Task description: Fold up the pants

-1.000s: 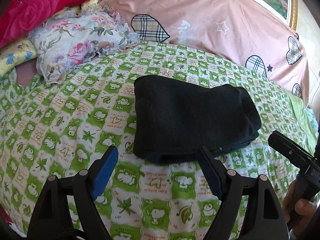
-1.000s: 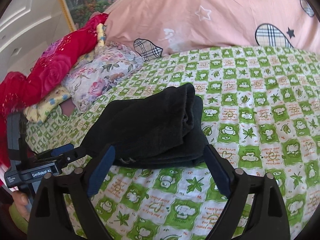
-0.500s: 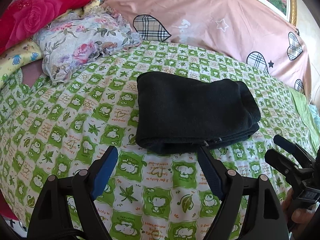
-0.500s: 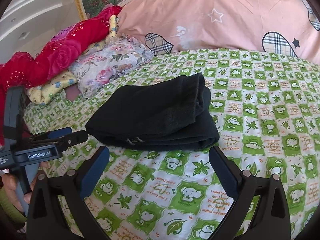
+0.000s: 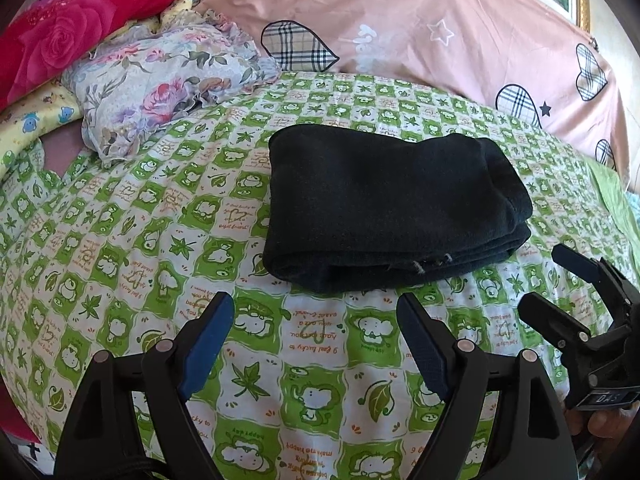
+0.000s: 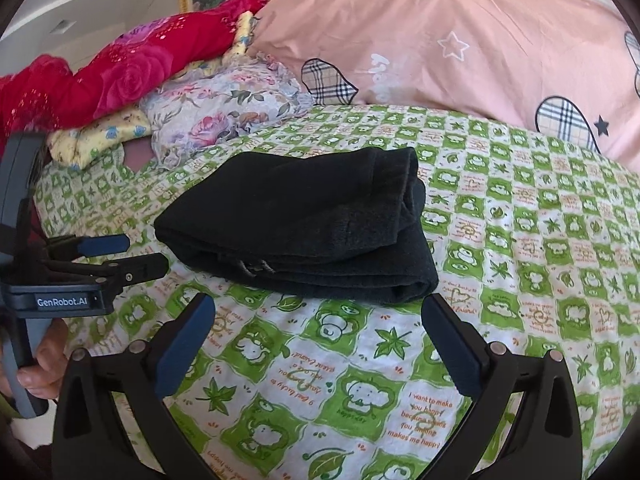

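The black pants [image 5: 388, 208] lie folded into a thick, layered bundle on the bed [image 5: 120, 240], at the middle of the left wrist view and a little left of centre in the right wrist view. The folded edges stack along the bundle's near side, where a small pale mark or tag shows (too small to tell which).

The left gripper [image 5: 316, 316] hovers at the lower centre of its own frame, its blue-padded fingers [image 5: 206, 340] apart with nothing between them, just short of the bundle's near edge. The same gripper shows at the left edge of the right wrist view, held by a hand [image 6: 44, 364].

The right gripper [image 6: 318, 312] sits at the bottom of its frame, and its jaws are opening; only the green-and-white patterned sheet lies between the fingers [image 6: 452, 344]. It also appears at the lower right of the left wrist view, clear of the pants.

A floral pillow [image 5: 160, 88] rests at the upper left, with a red rose-print blanket [image 5: 60, 36] above it. A pink quilt [image 5: 440, 28] with plaid hearts fills the top of both views.
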`<control>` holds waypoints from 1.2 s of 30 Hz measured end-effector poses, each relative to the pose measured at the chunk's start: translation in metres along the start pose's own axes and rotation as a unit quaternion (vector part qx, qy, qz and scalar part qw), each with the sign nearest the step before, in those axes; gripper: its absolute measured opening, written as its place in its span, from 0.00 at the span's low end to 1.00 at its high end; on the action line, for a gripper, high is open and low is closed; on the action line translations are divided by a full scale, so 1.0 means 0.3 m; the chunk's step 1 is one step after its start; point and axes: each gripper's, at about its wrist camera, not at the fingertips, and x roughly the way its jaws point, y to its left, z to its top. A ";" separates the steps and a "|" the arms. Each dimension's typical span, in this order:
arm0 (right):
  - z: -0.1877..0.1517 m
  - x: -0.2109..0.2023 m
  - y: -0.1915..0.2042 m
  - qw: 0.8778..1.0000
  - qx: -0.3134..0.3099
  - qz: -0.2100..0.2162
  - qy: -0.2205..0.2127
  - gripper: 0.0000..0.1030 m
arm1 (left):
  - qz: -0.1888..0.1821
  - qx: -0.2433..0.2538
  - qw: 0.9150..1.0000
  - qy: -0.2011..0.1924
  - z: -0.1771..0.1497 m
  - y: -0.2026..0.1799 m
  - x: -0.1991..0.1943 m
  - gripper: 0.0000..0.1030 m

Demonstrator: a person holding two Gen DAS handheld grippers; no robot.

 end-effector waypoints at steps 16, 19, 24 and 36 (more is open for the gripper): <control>-0.012 0.034 0.000 1.000 -0.003 0.003 0.008 1.00 | 0.011 0.011 1.000 0.004 -0.002 -0.014 0.027 0.82; -0.011 0.039 0.002 1.000 -0.004 0.006 0.009 1.00 | 0.013 0.011 1.000 0.006 0.000 -0.012 0.032 0.82; -0.008 0.045 0.002 1.000 -0.003 0.009 0.012 1.00 | 0.015 0.015 1.000 0.012 0.000 -0.011 0.043 0.82; 0.002 0.049 0.000 1.000 -0.005 0.013 0.012 1.00 | 0.022 0.020 0.999 0.017 0.001 -0.010 0.052 0.82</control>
